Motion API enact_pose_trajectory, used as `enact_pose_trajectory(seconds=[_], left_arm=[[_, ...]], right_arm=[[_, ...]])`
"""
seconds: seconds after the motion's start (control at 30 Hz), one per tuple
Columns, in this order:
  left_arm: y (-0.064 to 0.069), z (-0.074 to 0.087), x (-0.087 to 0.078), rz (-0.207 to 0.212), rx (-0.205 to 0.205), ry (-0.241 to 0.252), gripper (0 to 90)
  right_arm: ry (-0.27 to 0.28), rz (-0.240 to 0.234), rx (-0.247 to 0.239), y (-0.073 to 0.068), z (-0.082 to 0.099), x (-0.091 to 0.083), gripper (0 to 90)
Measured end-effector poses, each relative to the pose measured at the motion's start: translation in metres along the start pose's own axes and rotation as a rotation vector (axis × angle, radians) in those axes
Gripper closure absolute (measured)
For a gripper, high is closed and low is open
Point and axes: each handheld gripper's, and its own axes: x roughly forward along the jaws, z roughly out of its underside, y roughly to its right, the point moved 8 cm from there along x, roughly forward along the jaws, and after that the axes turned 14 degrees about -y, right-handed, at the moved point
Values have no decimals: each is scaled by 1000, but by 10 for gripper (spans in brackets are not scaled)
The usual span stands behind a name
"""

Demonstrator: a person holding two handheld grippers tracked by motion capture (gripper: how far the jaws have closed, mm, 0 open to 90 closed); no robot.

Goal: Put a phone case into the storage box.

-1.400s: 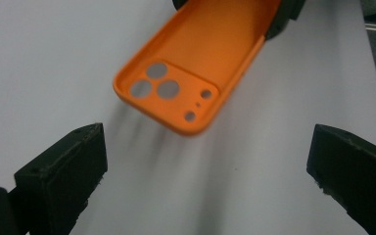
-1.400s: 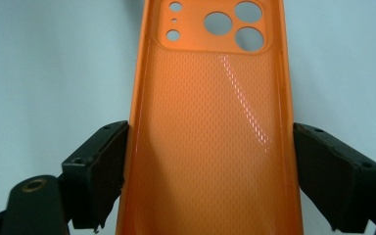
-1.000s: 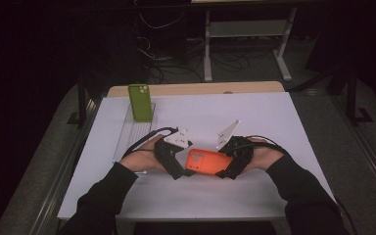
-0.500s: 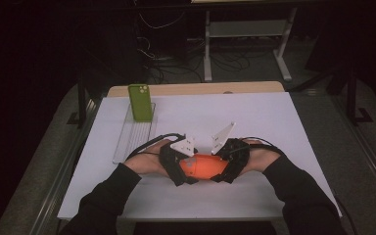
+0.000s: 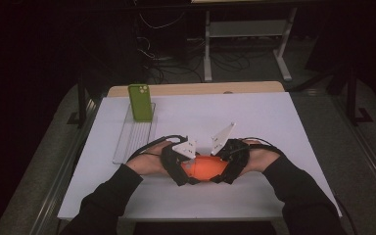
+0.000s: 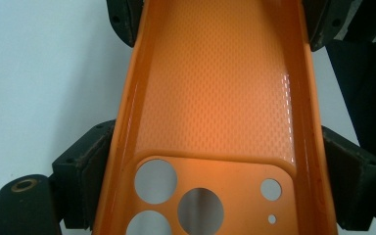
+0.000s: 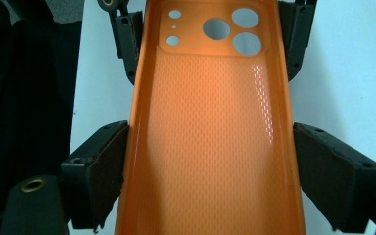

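An orange phone case (image 5: 208, 167) hangs just above the white table between my two hands, inner side up. My left gripper (image 5: 187, 171) has just been closing, and its pads now press the case's long edges at the camera-hole end (image 6: 215, 98). My right gripper (image 5: 225, 169) is shut on the other end of the case (image 7: 210, 147), with a pad against each long side. The two grippers face each other. In the left gripper view the right gripper's jaws stand at the top, beside the case.
A green phone (image 5: 140, 102) stands upright at the far end of a clear slotted rack (image 5: 134, 139) on the left of the white table (image 5: 274, 122). Cables and a desk frame lie on the dark floor beyond the table.
My left gripper drew in toward the right one and its jaws closed onto the near end of the orange case, which the right gripper has held all along.
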Motion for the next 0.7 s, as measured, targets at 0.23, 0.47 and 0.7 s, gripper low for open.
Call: enact_pose_trajectory(seconds=[0.23, 0.47, 0.7], left_arm=[[-1, -1, -5, -2, -19, 20, 148], [-6, 7, -5, -19, -86, 11, 154], [-21, 20, -7, -120, -205, -19, 164]], right_arm=[[27, 3, 19, 4, 0, -3, 122], [105, 29, 122, 14, 10, -18, 41], [134, 73, 264, 25, 35, -25, 39]])
